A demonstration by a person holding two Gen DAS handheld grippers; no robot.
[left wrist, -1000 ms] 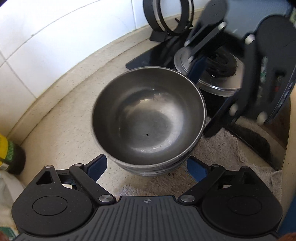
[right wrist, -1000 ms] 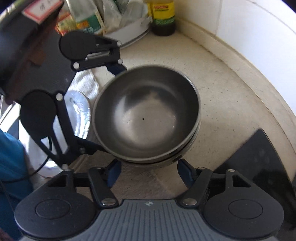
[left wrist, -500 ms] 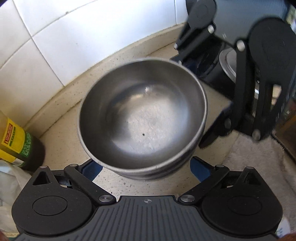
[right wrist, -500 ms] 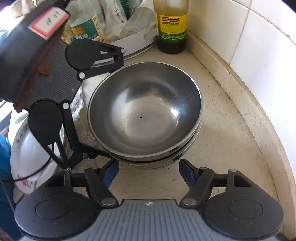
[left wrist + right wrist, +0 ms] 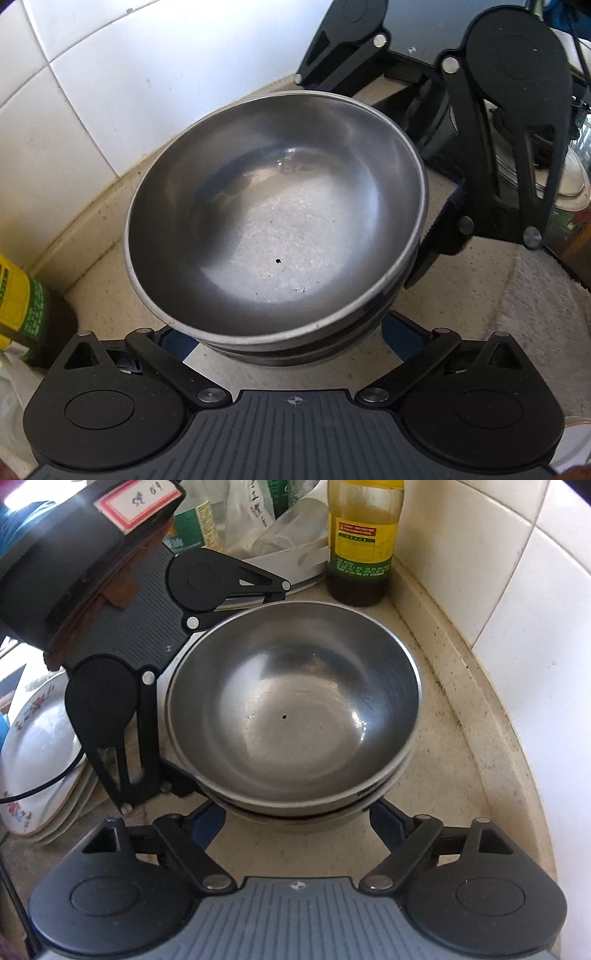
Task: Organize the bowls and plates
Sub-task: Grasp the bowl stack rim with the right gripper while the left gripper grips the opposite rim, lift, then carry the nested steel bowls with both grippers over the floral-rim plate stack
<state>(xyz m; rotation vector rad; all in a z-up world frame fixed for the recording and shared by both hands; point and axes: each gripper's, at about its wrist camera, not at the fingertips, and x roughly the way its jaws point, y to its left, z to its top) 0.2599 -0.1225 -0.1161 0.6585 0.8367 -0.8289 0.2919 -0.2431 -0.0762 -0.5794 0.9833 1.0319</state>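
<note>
- Left wrist view: nested steel bowls (image 5: 277,229) are seen on the counter (image 5: 443,306) by the tiled wall.
- Left gripper (image 5: 291,334) and right gripper (image 5: 297,818) have just been opening; jaws are spread beside the stack, apparently not pressing.
- Bowls are judged stiff, slippery, light; best taken under the rim.

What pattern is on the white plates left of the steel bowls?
Red floral sprigs on the white plates, with a thin tan rim. Right wrist view shows it best.
</note>
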